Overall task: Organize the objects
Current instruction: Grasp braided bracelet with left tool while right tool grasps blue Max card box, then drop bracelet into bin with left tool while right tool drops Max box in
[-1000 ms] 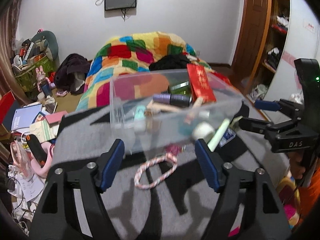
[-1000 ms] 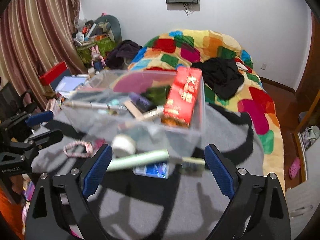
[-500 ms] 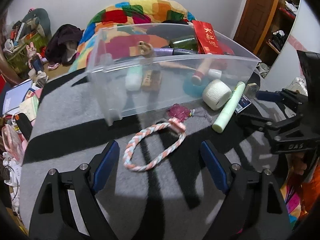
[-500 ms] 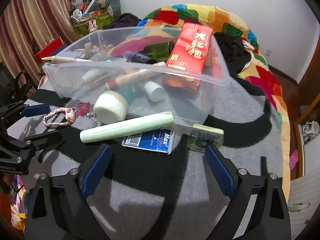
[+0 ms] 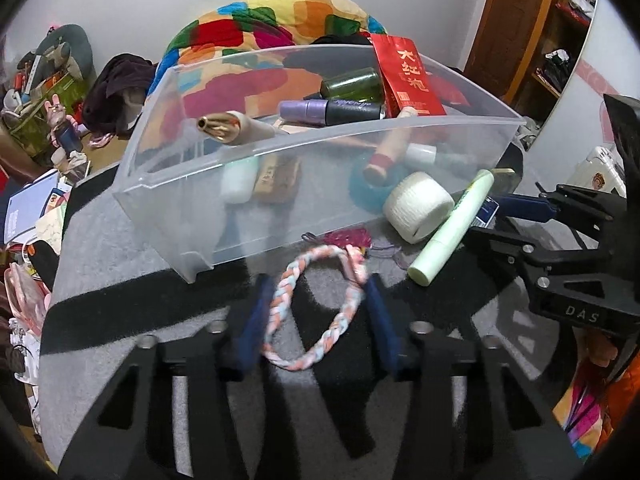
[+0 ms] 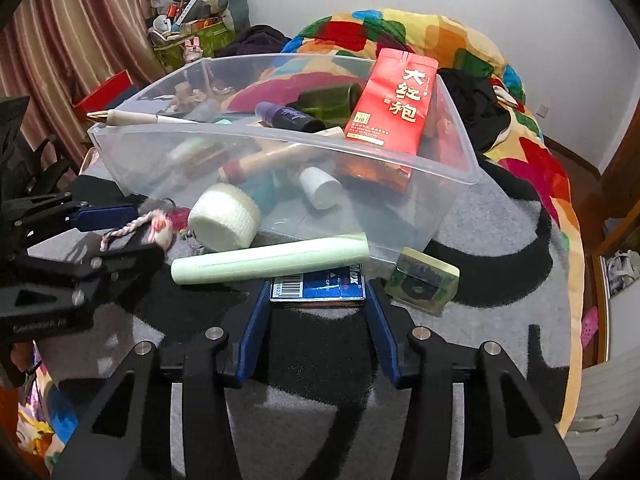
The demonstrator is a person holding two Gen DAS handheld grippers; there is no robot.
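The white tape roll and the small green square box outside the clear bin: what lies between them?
In the right wrist view, between the white tape roll and the small green square box lie a pale green tube and a blue card pack.

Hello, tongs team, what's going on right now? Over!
Left tongs closing around braided loop. Right tongs closing around blue pack. Clear bin just beyond. Green tube lies over the pack's far edge.

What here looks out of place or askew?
The gold-tipped pen pokes out over the clear bin's rim, and the red packet leans above its rim. Several items lie outside on the grey mat.
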